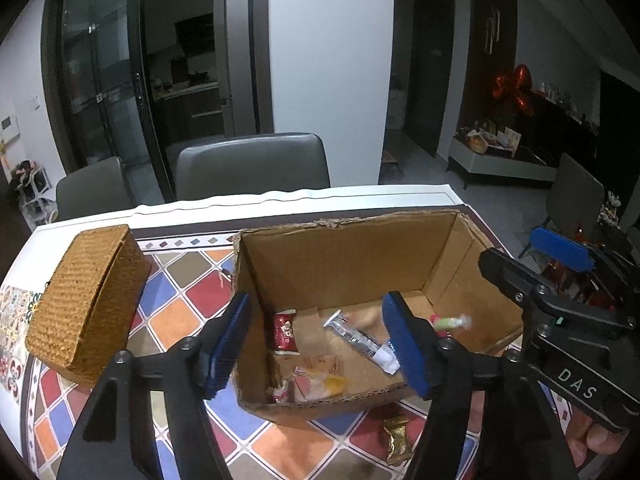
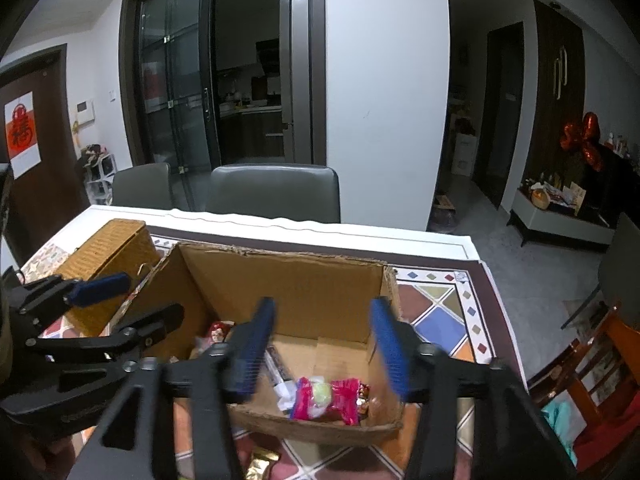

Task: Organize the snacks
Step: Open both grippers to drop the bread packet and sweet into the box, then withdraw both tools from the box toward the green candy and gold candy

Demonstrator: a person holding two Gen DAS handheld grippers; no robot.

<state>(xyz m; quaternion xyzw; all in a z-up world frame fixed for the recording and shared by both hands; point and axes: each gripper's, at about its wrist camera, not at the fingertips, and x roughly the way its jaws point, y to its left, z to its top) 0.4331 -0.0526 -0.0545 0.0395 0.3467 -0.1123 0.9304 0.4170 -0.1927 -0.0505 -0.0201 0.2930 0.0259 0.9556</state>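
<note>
Left tongs (image 1: 316, 344): spread apart, nothing between the blue pads; poised over the near left part of the box, angled down.
Right tongs (image 2: 324, 344): parted, pads pressing on nothing; above the near edge of the box, angled down.
Box (image 1: 352, 248): open cardboard, standing on the tabletop, flaps torn off at the rim.
Pink candy (image 2: 322, 400): pink-and-green wrapper, blurred, in the box's near right corner below the right tongs; touching the floor or not, cannot tell.
Silver packet (image 1: 356, 336): long, lying aslant on the box floor, white end towards the near wall.
Red packet (image 1: 285, 330): by the left wall inside the box.
Pale wrappers (image 1: 320, 376): loose in the near left corner of the box, with a yellow bit among them.
Gold candy (image 1: 397, 438): outside the box, on the tabletop just before its near wall.
Basket (image 1: 86, 300): woven, lidded, left of the box, apart from it.
Tabletop (image 1: 192, 292): covered by a cloth of coloured diamonds with a white border.
Chairs (image 1: 252, 164): two grey ones at the far edge.
</note>
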